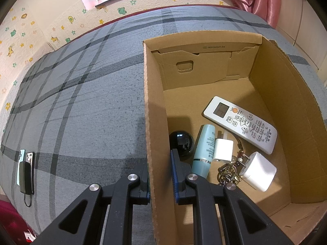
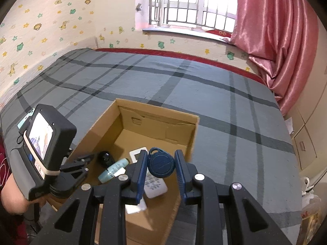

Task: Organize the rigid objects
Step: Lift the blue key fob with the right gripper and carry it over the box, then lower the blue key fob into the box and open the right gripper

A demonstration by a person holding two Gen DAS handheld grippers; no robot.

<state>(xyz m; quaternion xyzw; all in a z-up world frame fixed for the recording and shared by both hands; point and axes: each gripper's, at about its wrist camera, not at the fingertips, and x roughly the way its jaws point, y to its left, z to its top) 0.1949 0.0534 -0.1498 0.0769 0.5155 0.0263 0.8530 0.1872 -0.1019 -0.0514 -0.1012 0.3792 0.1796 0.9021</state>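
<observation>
The left tool [image 1: 160, 175] is clamped on the box [image 1: 156, 106] wall, at the lower centre of its view. The right tool [image 2: 161, 164] grips a blue key fob [image 2: 161, 166] above the box, lower centre of its view. Inside the box lie a remote [image 1: 241, 122], bottle [image 1: 204, 149], black ball [image 1: 181, 143], two chargers [image 1: 258, 171] and keys [image 1: 229, 171]. The box sits on the bed [image 1: 81, 102].
</observation>
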